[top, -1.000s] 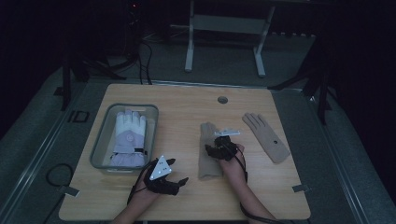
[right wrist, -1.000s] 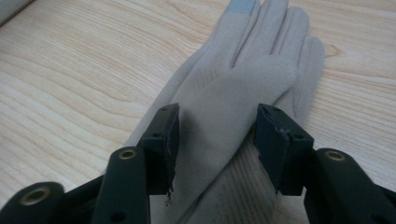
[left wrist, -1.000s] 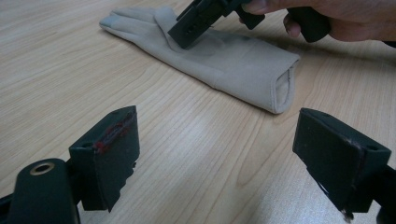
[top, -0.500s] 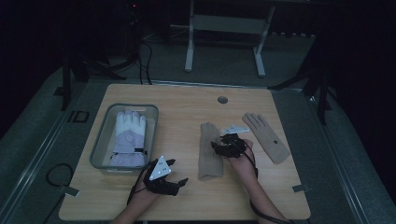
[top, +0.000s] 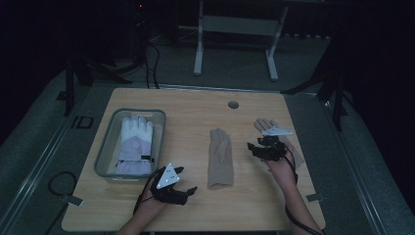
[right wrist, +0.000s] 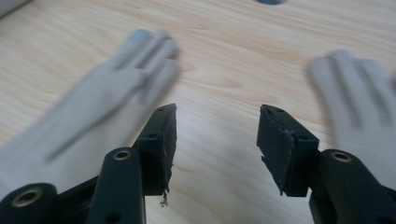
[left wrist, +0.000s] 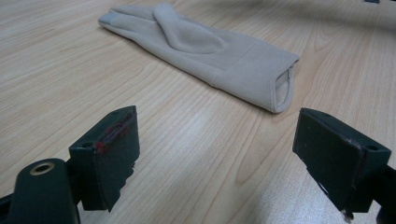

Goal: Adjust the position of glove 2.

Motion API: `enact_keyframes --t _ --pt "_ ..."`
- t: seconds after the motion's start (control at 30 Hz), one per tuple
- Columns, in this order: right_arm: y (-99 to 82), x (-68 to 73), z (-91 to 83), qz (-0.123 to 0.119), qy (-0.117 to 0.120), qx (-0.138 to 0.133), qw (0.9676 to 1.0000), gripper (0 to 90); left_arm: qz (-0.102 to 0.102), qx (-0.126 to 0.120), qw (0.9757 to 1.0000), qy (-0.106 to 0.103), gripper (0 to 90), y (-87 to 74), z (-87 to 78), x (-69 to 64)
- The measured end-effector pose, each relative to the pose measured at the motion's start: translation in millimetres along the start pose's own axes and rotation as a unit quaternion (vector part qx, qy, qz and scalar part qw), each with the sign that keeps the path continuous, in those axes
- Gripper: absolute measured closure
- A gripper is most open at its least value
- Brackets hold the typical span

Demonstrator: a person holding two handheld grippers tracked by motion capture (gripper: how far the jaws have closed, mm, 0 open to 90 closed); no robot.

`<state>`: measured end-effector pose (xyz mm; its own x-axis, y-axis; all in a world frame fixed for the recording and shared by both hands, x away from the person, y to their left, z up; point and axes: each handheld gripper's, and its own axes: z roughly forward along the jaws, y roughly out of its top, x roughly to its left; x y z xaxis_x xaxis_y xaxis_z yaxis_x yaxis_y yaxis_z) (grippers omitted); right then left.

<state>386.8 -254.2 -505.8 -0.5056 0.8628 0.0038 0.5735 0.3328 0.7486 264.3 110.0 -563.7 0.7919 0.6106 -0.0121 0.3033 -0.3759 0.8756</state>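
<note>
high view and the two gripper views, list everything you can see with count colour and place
beige gloves: 2, beige; one flat at the table's middle, the other at the right, partly under the right gripper
clear bin: 1, see-through grey, left part of the table
white glove: 1, white and pale lilac, lying in the bin
table: 1, light wood, with a round dark hole near its far edge
metal stand: 1, pale grey, on the floor beyond the table
left gripper: 1, black with a grey plate, near edge by the bin, jaws open and empty
right gripper: 1, black with a grey plate, above the right beige glove, jaws open and empty
</note>
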Motion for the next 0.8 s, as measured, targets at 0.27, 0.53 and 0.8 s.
enact_keyframes --t 0.27,0.53,0.8 --pt "-18.1 -53.1 -12.0 0.020 -0.033 0.001 0.9992 54.6 0.000 0.000 1.0000 -0.001 14.8 -0.1 -0.2 -0.3" --pt "-29.4 -88.1 -13.1 0.031 -0.057 0.002 0.9979 56.3 0.000 0.002 1.0000 -0.001 14.8 0.1 0.2 0.0" --pt "-34.2 -103.2 -4.6 0.031 -0.058 0.005 0.9978 54.0 -0.001 0.003 1.0000 -0.001 14.8 0.1 0.1 0.1"
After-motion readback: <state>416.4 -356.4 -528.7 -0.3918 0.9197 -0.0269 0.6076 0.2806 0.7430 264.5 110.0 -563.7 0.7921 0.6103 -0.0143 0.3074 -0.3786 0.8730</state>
